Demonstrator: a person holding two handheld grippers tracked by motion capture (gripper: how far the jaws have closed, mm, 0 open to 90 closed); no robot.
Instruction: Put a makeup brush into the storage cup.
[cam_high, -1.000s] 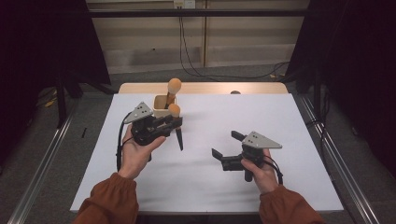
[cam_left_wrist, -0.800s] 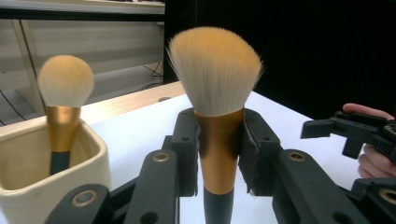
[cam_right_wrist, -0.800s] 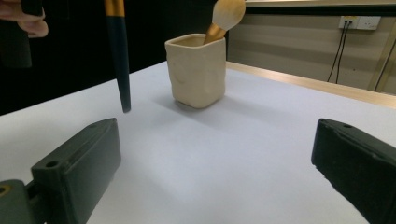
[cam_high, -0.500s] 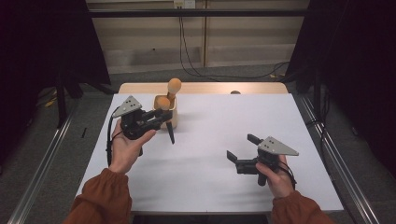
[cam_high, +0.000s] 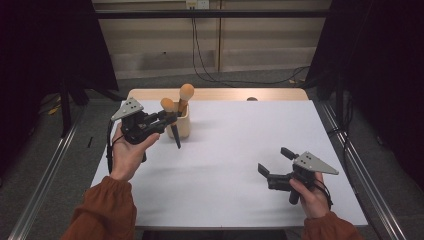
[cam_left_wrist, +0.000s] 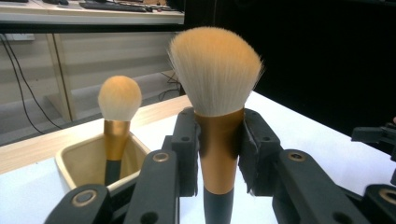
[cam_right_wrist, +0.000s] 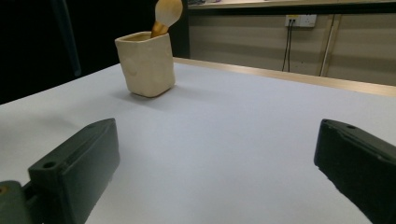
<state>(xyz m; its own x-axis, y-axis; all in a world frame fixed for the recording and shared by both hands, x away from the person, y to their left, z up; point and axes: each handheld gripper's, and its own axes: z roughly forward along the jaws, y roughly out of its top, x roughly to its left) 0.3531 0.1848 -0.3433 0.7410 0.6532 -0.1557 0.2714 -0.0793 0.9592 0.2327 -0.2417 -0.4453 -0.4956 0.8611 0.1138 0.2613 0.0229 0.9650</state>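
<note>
My left gripper (cam_high: 169, 119) is shut on a makeup brush (cam_high: 168, 105) with tan bristles, a gold ferrule and a dark handle. It holds the brush upright in the air, just in front and left of a cream cup (cam_high: 186, 129). In the left gripper view the pads clamp the brush (cam_left_wrist: 218, 140) by its ferrule. A second brush (cam_left_wrist: 119, 100) stands in the cup (cam_left_wrist: 79, 161) behind it. My right gripper (cam_high: 274, 161) hovers low at the front right of the table, open with nothing between its jaws. Its own view shows the cup (cam_right_wrist: 147, 65) far off, with the second brush (cam_right_wrist: 167, 11) in it.
A white table (cam_high: 235, 130) has a wooden strip (cam_high: 220, 94) along its far edge, with a small dark object (cam_high: 251, 99) on it. Metal rails run along the floor on both sides. Cables (cam_high: 200, 55) hang down the back wall.
The left hand has carried the brush to the left and slightly up, staying beside the cup. The right hand has drifted right, toward the table's front right corner.
</note>
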